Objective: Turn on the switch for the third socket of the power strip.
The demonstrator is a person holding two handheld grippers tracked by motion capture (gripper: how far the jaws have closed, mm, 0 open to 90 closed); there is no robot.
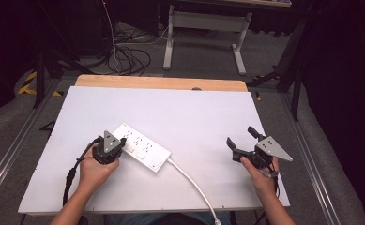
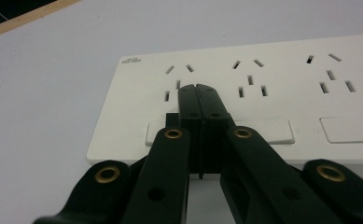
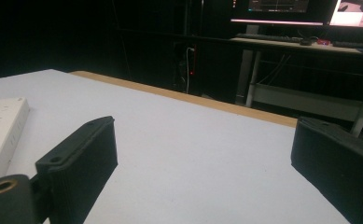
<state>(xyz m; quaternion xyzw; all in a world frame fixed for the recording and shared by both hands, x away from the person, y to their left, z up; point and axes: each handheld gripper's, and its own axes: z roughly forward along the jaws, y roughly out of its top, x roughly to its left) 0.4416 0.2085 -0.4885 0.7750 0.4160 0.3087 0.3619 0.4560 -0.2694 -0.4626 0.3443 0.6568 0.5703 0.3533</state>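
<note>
Two claws at a white power strip on the worktop.
The left claw [image 2: 198,91] was clenched with nothing between its jaws, its tips over the left end of the power strip [image 1: 141,146], near the first rocker switch [image 2: 157,133]. The right claw [image 1: 241,138] was released, well apart at the right of the worktop [image 1: 194,112].
</note>
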